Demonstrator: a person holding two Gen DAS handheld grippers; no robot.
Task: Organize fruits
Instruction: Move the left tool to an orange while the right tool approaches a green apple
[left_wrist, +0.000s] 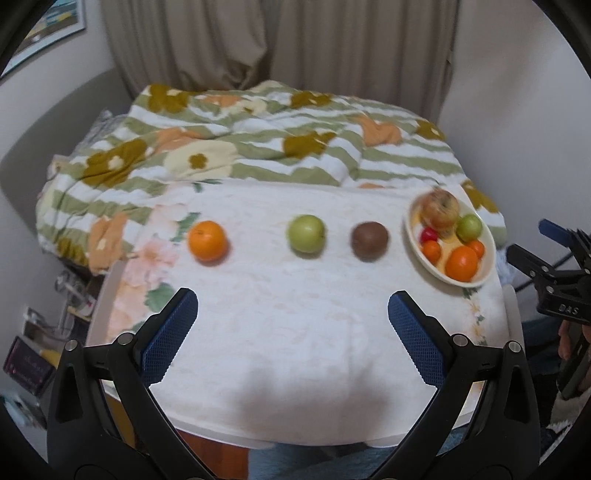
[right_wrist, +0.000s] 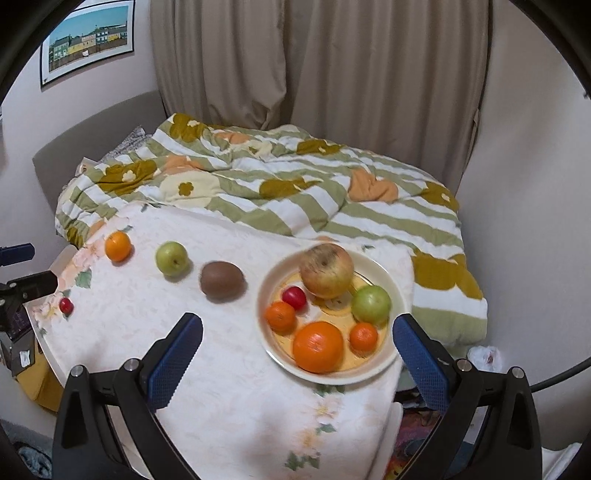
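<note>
The right hand-held gripper (left_wrist: 561, 258) body reads "DAS". Both it and the left hand-held gripper (left_wrist: 291, 332) gape wide, empty. On the cloth-covered surface (right_wrist: 229, 369), an orange (right_wrist: 118, 246), green apple (right_wrist: 171, 258) and kiwi (right_wrist: 222, 281) line up left of the plate (right_wrist: 395, 284), which sits near the right edge holding six fruits. Open room lies in front.

I see a table (right_wrist: 236, 413) under a white floral cloth (right_wrist: 122, 332). Directly on the cloth, in a row: orange (right_wrist: 118, 246), green apple (right_wrist: 171, 258), kiwi (right_wrist: 222, 279), then a cream plate (right_wrist: 384, 363) of fruit. A small red fruit (right_wrist: 66, 305) sits near the left edge.
</note>
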